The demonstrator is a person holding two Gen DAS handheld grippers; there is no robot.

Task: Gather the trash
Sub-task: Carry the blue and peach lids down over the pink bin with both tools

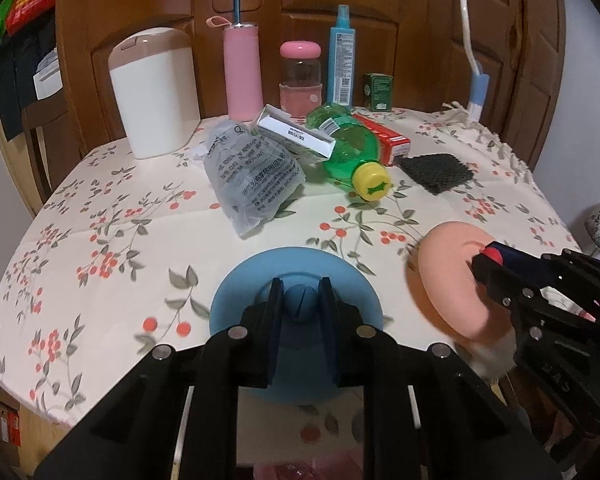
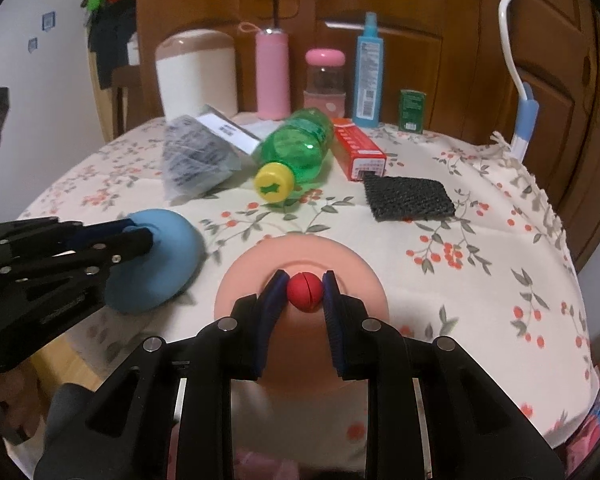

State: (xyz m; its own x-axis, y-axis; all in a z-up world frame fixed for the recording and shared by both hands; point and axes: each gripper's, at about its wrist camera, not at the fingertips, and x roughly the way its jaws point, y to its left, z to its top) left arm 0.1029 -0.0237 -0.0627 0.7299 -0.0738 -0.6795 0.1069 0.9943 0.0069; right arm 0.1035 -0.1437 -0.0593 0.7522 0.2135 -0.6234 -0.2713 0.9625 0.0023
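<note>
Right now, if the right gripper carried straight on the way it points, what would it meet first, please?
Probably bare tablecloth; further along that line lies the green plastic bottle on its side, yellow cap toward the camera. The right gripper is shut on the red knob of a pink lid. Depth is uncertain.

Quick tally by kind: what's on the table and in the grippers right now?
Held suction-cup tools: 2 (blue cup in left gripper, peach cup in right gripper)
Loose trash: 5 (green bottle, plastic bag, white box, red box, black pad)
Upright containers: 5
Total: 12
</note>
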